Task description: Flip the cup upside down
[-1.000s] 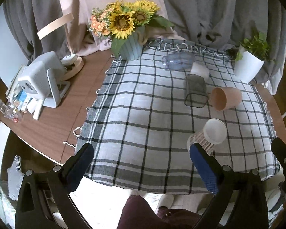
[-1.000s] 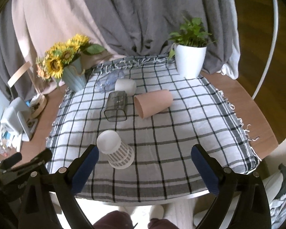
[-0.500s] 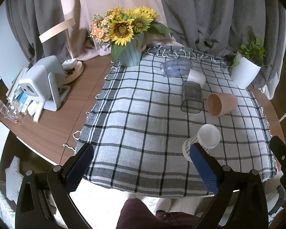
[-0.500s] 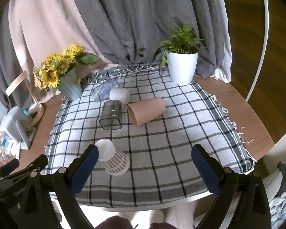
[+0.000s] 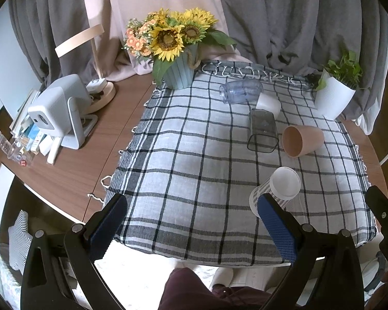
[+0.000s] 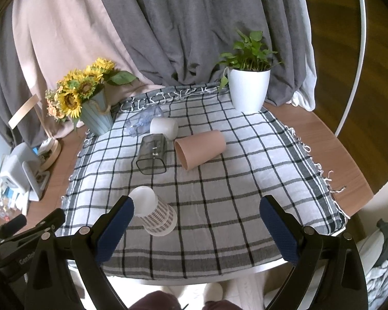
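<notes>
Several cups sit on the checked cloth (image 5: 188,160). A white patterned paper cup (image 5: 276,191) (image 6: 155,214) stands upside down near the front edge. A pink cup (image 5: 301,140) (image 6: 200,148) lies on its side. A dark clear cup (image 5: 262,130) (image 6: 152,153) and a bluish clear cup (image 5: 240,91) (image 6: 142,121) also lie on their sides. A small white cup (image 5: 269,103) (image 6: 164,128) sits behind them. My left gripper (image 5: 191,217) and right gripper (image 6: 196,219) are both open and empty, above the table's front edge.
A sunflower vase (image 5: 178,75) (image 6: 95,115) stands at the cloth's back left. A white plant pot (image 5: 332,99) (image 6: 248,90) stands at the back right. A projector (image 5: 57,111), lamp base (image 5: 101,93) and small clutter sit on the wooden table to the left.
Both grippers have drawn back and up from the table, so the whole cloth shows farther away. The cups have not moved. Both grippers stay open.
</notes>
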`<action>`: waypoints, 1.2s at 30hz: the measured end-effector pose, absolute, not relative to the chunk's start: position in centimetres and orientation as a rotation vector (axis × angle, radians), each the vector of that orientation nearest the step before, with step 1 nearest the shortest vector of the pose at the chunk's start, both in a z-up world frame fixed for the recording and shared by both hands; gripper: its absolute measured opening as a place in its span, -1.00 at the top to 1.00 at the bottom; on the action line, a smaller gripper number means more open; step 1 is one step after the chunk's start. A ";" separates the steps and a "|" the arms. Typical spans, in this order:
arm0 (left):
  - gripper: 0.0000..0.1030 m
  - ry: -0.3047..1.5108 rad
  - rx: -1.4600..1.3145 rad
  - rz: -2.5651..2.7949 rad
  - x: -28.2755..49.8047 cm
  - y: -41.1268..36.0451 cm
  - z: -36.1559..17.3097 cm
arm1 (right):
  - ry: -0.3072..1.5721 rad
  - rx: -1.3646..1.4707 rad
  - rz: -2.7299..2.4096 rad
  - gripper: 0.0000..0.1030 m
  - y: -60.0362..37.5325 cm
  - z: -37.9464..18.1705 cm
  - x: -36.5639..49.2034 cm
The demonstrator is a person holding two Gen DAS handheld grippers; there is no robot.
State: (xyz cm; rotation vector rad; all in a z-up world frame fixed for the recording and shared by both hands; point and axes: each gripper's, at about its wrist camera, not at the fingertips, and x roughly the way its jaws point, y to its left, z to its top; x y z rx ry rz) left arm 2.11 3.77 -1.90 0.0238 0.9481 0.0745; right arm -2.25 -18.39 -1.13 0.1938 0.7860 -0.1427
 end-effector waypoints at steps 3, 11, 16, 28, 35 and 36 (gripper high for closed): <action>-0.99 0.949 0.022 0.075 2.1 3.7 -1.9 | 0.786 0.192 -0.143 -0.90 -18.3 -1.2 -2.3; -0.99 0.951 0.022 0.077 1.9 3.9 -2.0 | 0.786 0.193 -0.143 -0.91 -18.3 -1.3 -2.4; -0.99 0.952 0.021 0.075 2.0 3.9 -2.0 | 0.786 0.194 -0.145 -0.91 -18.3 -1.2 -2.4; -0.99 0.951 0.020 0.079 2.0 3.8 -2.1 | 0.788 0.194 -0.145 -0.91 -18.2 -1.3 -2.5; -0.99 0.952 0.021 0.082 2.1 3.8 -2.0 | 0.790 0.194 -0.144 -0.91 -18.2 -1.3 -2.5; -0.99 0.951 0.021 0.082 2.1 3.8 -2.0 | 0.791 0.194 -0.143 -0.91 -18.3 -1.4 -2.5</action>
